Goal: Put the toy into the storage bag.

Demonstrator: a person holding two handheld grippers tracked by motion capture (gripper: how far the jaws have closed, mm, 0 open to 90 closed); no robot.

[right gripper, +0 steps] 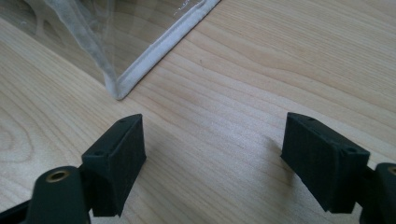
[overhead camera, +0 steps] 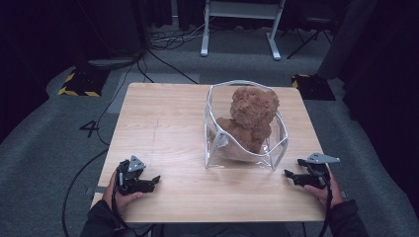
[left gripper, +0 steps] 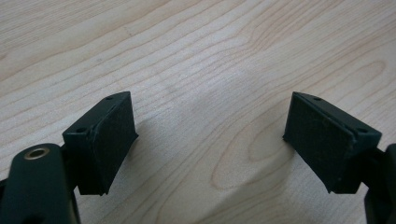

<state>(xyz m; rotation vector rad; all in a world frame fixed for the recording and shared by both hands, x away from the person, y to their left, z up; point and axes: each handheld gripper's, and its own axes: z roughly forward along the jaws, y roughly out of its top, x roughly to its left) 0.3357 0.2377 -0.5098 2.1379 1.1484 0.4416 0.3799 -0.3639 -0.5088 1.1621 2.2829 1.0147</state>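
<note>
Clear bag upright at the tabletop's far right, mouth gaping around a brown plush bear for easy reach. Left gripper released, resting near left. Right gripper released, just beside the bag's near right corner, ready to approach.

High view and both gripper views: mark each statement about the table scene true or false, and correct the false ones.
1. A brown plush toy sits inside the clear bag. True.
2. The left gripper grips the bag. False: its jaws stand open over bare table.
3. The right gripper is open. True.
4. The bag lies at the table's near left corner. False: it stands right of centre.
5. The bag's white-edged corner lies ahead of the right gripper's jaws. True.
</note>
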